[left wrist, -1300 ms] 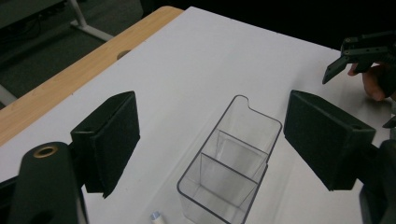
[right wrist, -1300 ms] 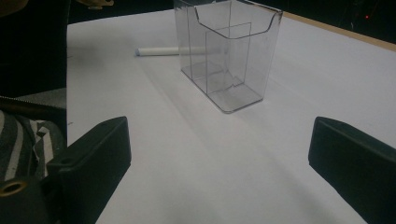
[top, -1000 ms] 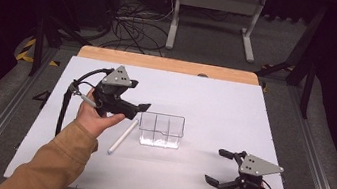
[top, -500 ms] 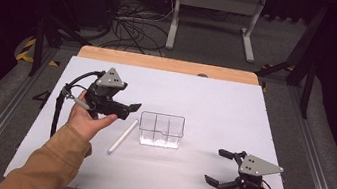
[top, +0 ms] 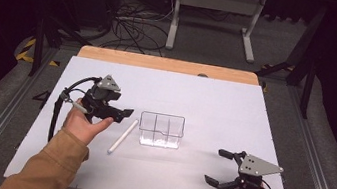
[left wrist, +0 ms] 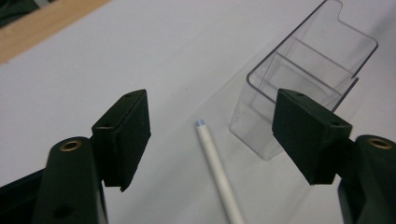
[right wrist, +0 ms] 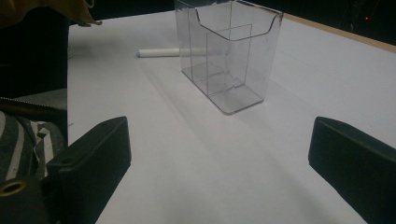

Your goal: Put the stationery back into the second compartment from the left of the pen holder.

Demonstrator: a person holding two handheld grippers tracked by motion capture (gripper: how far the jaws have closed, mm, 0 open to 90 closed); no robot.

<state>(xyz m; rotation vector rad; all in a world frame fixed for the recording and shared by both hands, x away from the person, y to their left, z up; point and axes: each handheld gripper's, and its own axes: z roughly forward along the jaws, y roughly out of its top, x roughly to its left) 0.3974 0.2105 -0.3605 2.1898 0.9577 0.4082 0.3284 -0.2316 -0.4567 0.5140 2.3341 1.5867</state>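
A clear plastic holder [top: 161,130] with inner dividers stands upright near the middle of the white table [top: 215,106]. A white marker [top: 122,136] lies flat just left of it. My left gripper [top: 125,113] hovers above the marker's far end, open and empty. Between its jaws I see the marker [left wrist: 217,172] on the table and the holder [left wrist: 303,70] beyond it to the right. My right gripper [top: 218,168] rests open and empty near the front right edge, facing the holder [right wrist: 231,51], with the marker [right wrist: 159,52] lying behind it.
A wooden strip [top: 166,64] runs along the table's far edge. Beyond it are cables [top: 126,22] on the floor and a white stand [top: 214,10]. A dark sleeve and striped cloth [right wrist: 28,116] sit at the left in the right gripper view.
My left gripper has moved down and toward the front, closer to the marker's far end. The right gripper, the marker and the holder have stayed put.
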